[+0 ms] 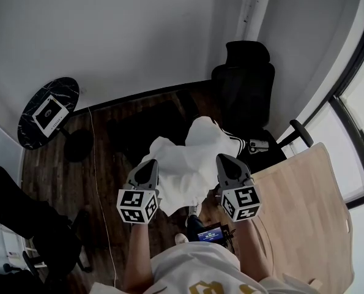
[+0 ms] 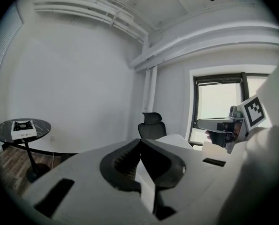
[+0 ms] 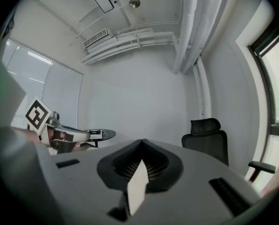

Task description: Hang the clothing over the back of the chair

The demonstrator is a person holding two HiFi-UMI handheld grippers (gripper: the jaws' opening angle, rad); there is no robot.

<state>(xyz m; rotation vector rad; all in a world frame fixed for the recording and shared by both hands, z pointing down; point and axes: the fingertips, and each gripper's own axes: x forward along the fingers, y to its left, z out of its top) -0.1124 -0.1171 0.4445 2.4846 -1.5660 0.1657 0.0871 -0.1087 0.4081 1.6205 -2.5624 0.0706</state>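
1. Clenching a fold of the white clothing [image 1: 194, 158], the left hand-held gripper [image 1: 148, 164] has its jaws closed on the fabric. In the left gripper view a pale strip of the cloth comes out from between the pressed-together jaws.
2. The right hand-held gripper [image 1: 226, 159] is clamped on the same clothing. The right gripper view shows a thin white sliver of it pinched between the closed jaws.
3. The clothing hangs in the air between the two grippers, bunched and sagging in the middle, in front of the person and above the dark wooden floor [image 1: 53, 170].
4. A black office chair [image 1: 246, 84] stands beyond the clothing near the white wall, with its back and headrest upright. In the head view the far edge of the clothing overlaps the seat area, but whether it touches the seat cannot be told.
5. A pale wooden surface [image 1: 310, 213] lies at the person's right.
6. A round dark marbled surface [image 1: 32, 130] stands well apart at the left and carries a white box [image 1: 49, 114].
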